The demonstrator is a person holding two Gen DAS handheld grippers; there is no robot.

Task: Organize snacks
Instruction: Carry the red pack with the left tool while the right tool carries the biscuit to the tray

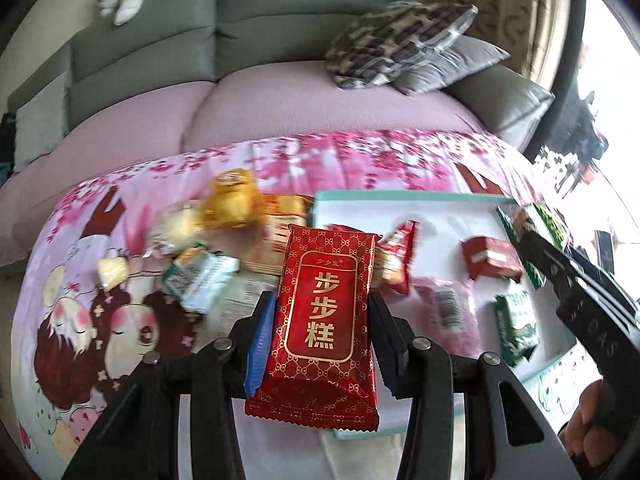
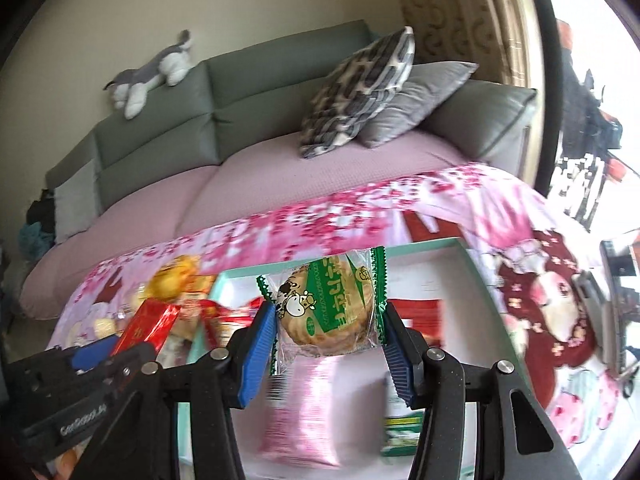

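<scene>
**Ana:** Left wrist view first, and right up close the left hand-held gripper is clamped on a red snack packet with gold lettering, its two pads pressing the packet's long sides and holding it upright above the surface.

**Ben:** And the other one? Over on the right edge I see the right hand-held gripper reaching in, with a green wrapper at its tip.

**Ana:** Its own camera shows that better. The pads are closed on a clear-and-green wrapped cookie, a little cartoon cow on the label, pinched by its crimped ends.

**Ben:** What's beneath them?

**Ana:** A white tray with a mint-green rim sits on a pink cartoon-print cloth. Inside it I can see a pink packet below the cookie, a green packet, and small red-wrapped snacks, all blurred.

**Ben:** And left of the tray?

**Ana:** A loose pile on the cloth: a yellow bun-like snack, pale wrapped pieces, a green-and-white packet. Hard to read any labels there.

**Ben:** Further back?

**Ana:** A sofa with a lilac seat cover just beyond the cloth's far edge, grey back cushions, a patterned pillow leaning on a plain grey pillow at the right end, and a grey-and-white plush toy lying along the top of the backrest.
</scene>
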